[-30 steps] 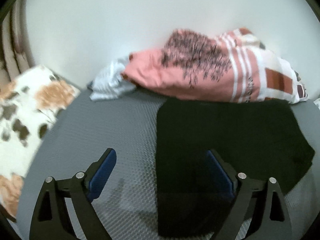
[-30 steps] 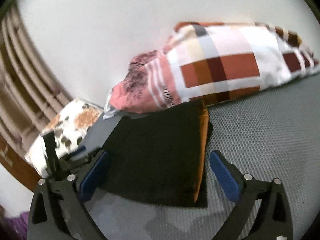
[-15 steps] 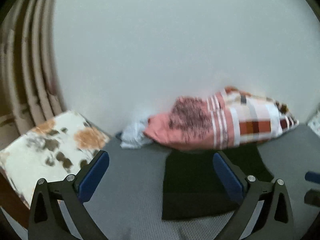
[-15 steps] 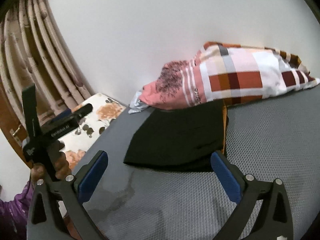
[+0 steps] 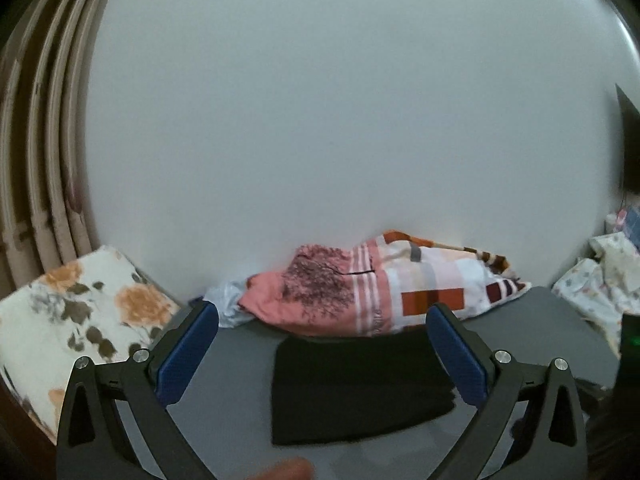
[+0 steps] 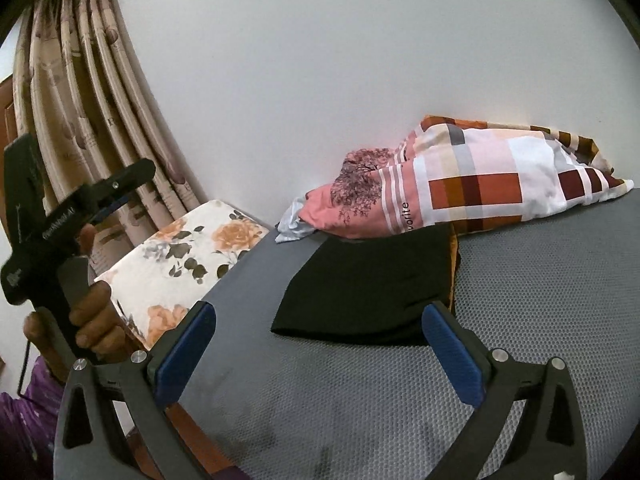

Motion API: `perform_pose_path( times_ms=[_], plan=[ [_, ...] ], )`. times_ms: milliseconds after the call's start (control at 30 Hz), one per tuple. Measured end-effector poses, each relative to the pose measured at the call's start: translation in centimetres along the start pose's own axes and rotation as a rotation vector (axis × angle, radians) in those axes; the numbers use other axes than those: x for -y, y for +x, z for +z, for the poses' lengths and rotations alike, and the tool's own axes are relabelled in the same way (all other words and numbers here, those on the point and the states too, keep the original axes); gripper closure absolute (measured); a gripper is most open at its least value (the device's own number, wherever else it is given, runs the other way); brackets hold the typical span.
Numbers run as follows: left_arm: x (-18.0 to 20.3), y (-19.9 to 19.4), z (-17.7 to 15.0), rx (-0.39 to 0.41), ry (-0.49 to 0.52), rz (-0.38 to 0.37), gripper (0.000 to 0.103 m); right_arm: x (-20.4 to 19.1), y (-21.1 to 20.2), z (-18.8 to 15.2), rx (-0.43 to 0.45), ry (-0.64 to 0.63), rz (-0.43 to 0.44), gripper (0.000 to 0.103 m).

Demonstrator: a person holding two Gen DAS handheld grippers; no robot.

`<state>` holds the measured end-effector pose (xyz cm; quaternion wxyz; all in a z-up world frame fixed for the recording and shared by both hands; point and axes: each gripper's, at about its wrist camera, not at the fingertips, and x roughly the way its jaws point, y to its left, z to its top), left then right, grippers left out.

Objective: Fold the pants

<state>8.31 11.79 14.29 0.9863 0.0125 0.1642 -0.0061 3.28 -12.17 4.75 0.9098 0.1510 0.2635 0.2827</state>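
Note:
The black pants (image 5: 352, 388) lie folded into a flat rectangle on the grey mat (image 5: 240, 364), just in front of the pillows; they also show in the right wrist view (image 6: 372, 284) with an orange edge on their right side. My left gripper (image 5: 322, 350) is open and empty, held back from and above the pants. It also shows in the right wrist view (image 6: 116, 196), held up in a hand at the far left. My right gripper (image 6: 320, 350) is open and empty, back from the pants' near edge.
A pink and checked pillow (image 6: 452, 184) lies against the white wall behind the pants, with a pale cloth (image 6: 294, 226) at its left end. A floral cushion (image 6: 180, 256) sits left of the mat by the curtain (image 6: 92, 120). More floral bedding (image 5: 596, 284) lies at the right.
Both grippers have pulled back and up from the folded pants, which now look smaller and farther off. The left gripper has risen into the right wrist view.

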Motion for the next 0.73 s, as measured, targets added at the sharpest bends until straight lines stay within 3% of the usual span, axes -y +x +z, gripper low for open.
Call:
perform_pose_path(
  times_ms=[433,533,733],
  plan=[
    [0.6,2.0,-1.8,-0.094,-0.001,-0.059,0.0,-0.4,0.7,-0.8,-0.029,-0.002,0.002,0.0],
    [0.6,2.3,-2.9,-0.063,-0.009,0.0,0.0,-0.5,1.0,-1.1,-0.039,0.001,-0.012,0.0],
    [0.2,2.9,-4.0,-0.083,-0.023,0.011,0.0,-1.0,1.3,-1.2,-0.029,-0.015,-0.048,0.0]
  ],
)
